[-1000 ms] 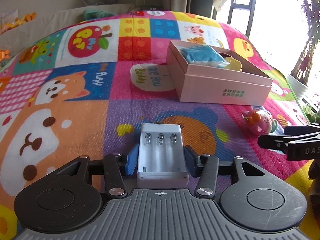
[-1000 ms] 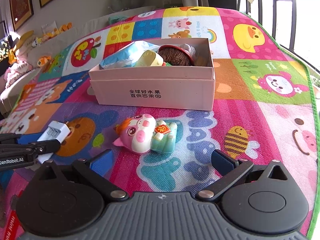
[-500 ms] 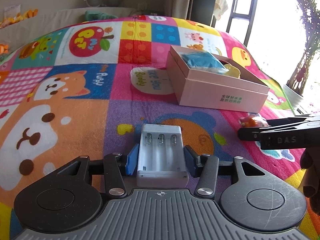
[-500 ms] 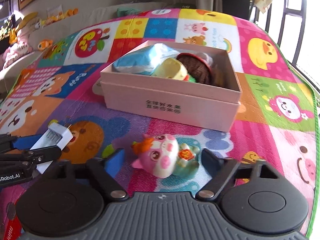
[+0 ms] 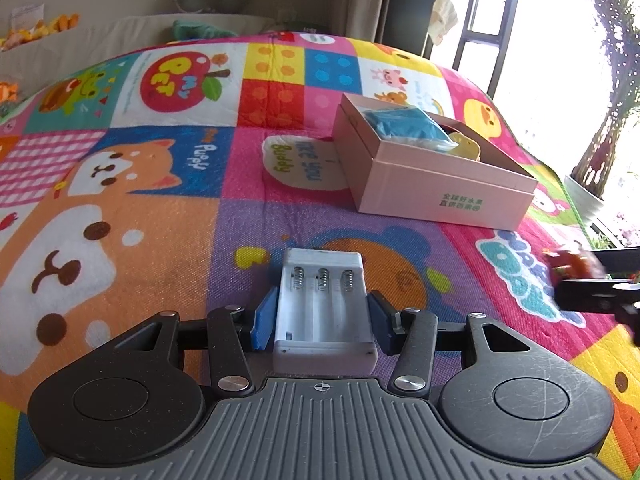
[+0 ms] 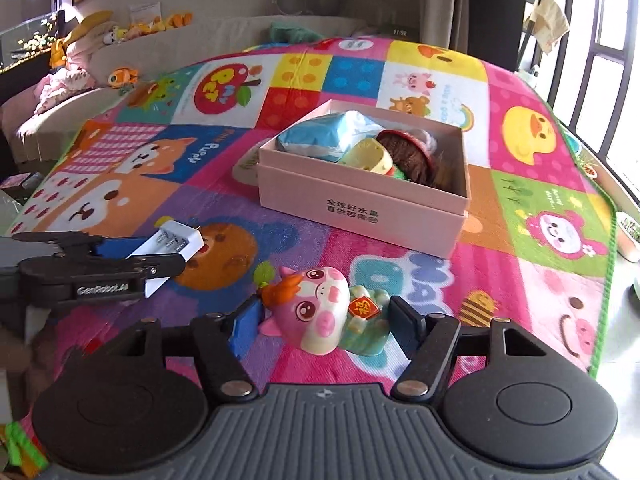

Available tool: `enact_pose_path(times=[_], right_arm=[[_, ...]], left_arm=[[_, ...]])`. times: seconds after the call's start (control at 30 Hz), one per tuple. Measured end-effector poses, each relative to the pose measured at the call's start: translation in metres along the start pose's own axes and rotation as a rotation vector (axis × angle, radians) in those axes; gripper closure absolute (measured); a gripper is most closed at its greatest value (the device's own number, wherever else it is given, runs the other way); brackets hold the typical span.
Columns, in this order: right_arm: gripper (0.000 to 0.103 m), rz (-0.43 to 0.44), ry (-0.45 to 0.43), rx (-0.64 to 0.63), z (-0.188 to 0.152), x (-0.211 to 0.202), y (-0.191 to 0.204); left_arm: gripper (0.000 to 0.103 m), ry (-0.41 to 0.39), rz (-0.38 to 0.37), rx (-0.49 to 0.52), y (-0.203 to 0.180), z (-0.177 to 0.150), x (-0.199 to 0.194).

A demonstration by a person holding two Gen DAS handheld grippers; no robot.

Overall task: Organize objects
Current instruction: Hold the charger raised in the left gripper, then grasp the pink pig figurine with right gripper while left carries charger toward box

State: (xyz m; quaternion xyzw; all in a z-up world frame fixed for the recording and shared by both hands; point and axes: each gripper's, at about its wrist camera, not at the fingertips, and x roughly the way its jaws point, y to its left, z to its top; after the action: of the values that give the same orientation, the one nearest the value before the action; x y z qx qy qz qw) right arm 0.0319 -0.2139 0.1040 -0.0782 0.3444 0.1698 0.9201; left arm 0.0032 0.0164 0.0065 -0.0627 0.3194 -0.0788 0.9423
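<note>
My left gripper (image 5: 322, 322) is shut on a white battery charger (image 5: 324, 312) with three empty slots, held low over the colourful play mat; the charger also shows in the right wrist view (image 6: 176, 242). My right gripper (image 6: 326, 324) has its blue pads on both sides of a pink pig toy (image 6: 324, 316) and appears shut on it, lifted off the mat. A pink cardboard box (image 6: 360, 216) stands ahead, holding a blue packet (image 6: 324, 138), a yellow item (image 6: 366, 156) and a brown round item (image 6: 412, 156). The box also shows in the left wrist view (image 5: 440, 196).
The play mat (image 6: 532, 200) ends at its green right edge beside the floor and window. A beige sofa (image 6: 160, 52) with plush toys lies beyond the mat. A potted plant (image 5: 608, 128) stands at the right.
My right gripper has closed in around the pig toy and raised it. My left gripper keeps the charger and has drawn back slightly from the box.
</note>
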Motion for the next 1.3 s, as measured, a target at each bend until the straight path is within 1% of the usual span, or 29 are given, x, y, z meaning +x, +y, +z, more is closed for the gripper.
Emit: enact_pose_path(times=[0.1, 0.2, 0.33, 0.43, 0.5, 0.57, 0.63, 0.7, 0.77, 0.87, 0.93, 1.0, 1.07, 1.13, 1.2, 1.23, 1.3], right_arm=[[0.035, -0.003, -0.041, 0.019, -0.001, -0.020, -0.009], [0.035, -0.015, -0.103, 0.036, -0.001, -0.040, -0.021], [0.035, -0.017, -0.176, 0.067, -0.004, -0.057, -0.037], [0.035, -0.008, -0.210, 0.086, -0.008, -0.060, -0.046], [0.035, -0.002, -0.225, 0.095, -0.011, -0.059, -0.049], [0.035, -0.002, -0.236, 0.101, -0.015, -0.055, -0.050], [0.035, 0.003, -0.242, 0.109, -0.020, -0.053, -0.052], [0.035, 0.011, -0.247, 0.125, -0.024, -0.051, -0.055], [0.035, 0.016, -0.247, 0.145, -0.027, -0.050, -0.059], [0.035, 0.010, -0.244, 0.170, -0.031, -0.048, -0.067], [0.035, 0.001, -0.234, 0.183, -0.034, -0.047, -0.074], [0.035, -0.016, -0.220, 0.190, -0.037, -0.045, -0.079], [0.035, -0.030, -0.207, 0.199, -0.039, -0.042, -0.085], [0.035, -0.034, -0.187, 0.215, -0.040, -0.038, -0.090], [0.035, -0.041, -0.170, 0.229, -0.038, -0.032, -0.092], [0.035, -0.040, -0.165, 0.230, -0.037, -0.030, -0.093], [0.035, -0.030, -0.157, 0.222, -0.031, -0.028, -0.091]], left_arm=[[0.049, -0.003, -0.007, -0.007, 0.001, 0.000, -0.001], [0.050, -0.010, -0.024, -0.030, 0.006, -0.002, -0.004], [0.050, -0.006, -0.014, -0.039, 0.007, 0.003, -0.010], [0.050, -0.056, -0.059, -0.047, 0.000, 0.028, -0.021], [0.050, -0.111, -0.095, -0.020, -0.015, 0.055, -0.029], [0.050, -0.148, -0.148, 0.001, -0.033, 0.084, -0.028], [0.050, -0.169, -0.193, 0.002, -0.056, 0.111, -0.017], [0.050, -0.184, -0.222, 0.001, -0.081, 0.133, 0.005], [0.050, -0.168, -0.236, -0.010, -0.105, 0.147, 0.035], [0.050, -0.093, -0.252, -0.068, -0.128, 0.147, 0.085], [0.050, -0.061, -0.224, -0.086, -0.134, 0.138, 0.109], [0.054, -0.060, -0.211, -0.107, -0.130, 0.130, 0.113], [0.054, -0.091, -0.241, -0.105, -0.124, 0.127, 0.099], [0.054, -0.144, -0.265, -0.090, -0.115, 0.129, 0.078], [0.053, -0.219, -0.288, -0.092, -0.094, 0.127, 0.053], [0.053, -0.247, -0.284, -0.091, -0.082, 0.125, 0.043], [0.053, -0.279, -0.234, -0.087, -0.056, 0.115, 0.029]])
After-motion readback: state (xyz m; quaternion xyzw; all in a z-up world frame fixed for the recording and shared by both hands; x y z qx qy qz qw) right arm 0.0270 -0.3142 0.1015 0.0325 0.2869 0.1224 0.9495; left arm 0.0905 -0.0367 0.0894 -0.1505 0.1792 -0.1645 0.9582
